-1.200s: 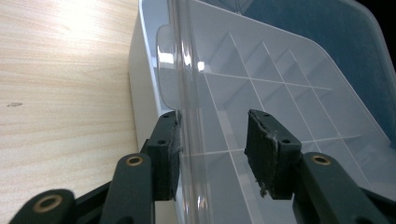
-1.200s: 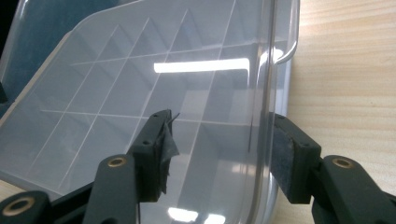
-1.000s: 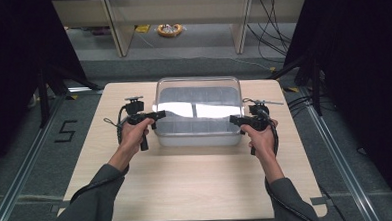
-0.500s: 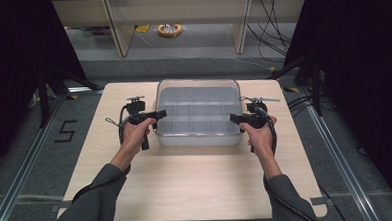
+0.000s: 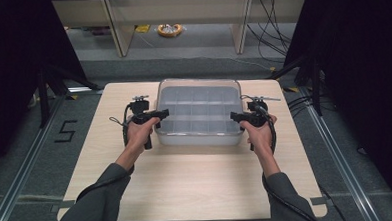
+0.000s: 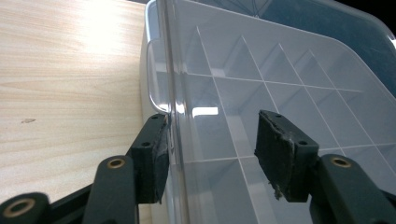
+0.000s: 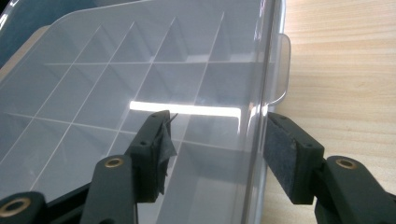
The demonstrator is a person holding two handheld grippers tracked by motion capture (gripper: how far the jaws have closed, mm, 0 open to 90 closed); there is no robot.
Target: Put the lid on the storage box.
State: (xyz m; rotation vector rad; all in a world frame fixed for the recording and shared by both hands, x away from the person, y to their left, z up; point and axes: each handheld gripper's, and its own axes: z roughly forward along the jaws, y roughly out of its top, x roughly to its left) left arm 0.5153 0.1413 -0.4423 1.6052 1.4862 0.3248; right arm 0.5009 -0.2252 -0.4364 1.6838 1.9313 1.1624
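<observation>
A clear plastic box with a grid of compartments stands at the back middle of the wooden table, its clear lid lying on top. My left gripper is at the box's left side, open, its jaws astride the lid's rim just below a rounded tab. One pad lies close against the outside of the rim. My right gripper mirrors it at the right side, open, with the rim between its pads and the tab beyond.
Bare tabletop stretches in front of the box towards the person. Cables loop from both grippers beside the hands. Beyond the table's far edge are shelf legs and a yellow coil on the floor. Dark stands flank the table.
A bright glare on the lid one second ago is gone and the lid now looks lower and flat on the box. Both hands have stayed at the box's sides.
</observation>
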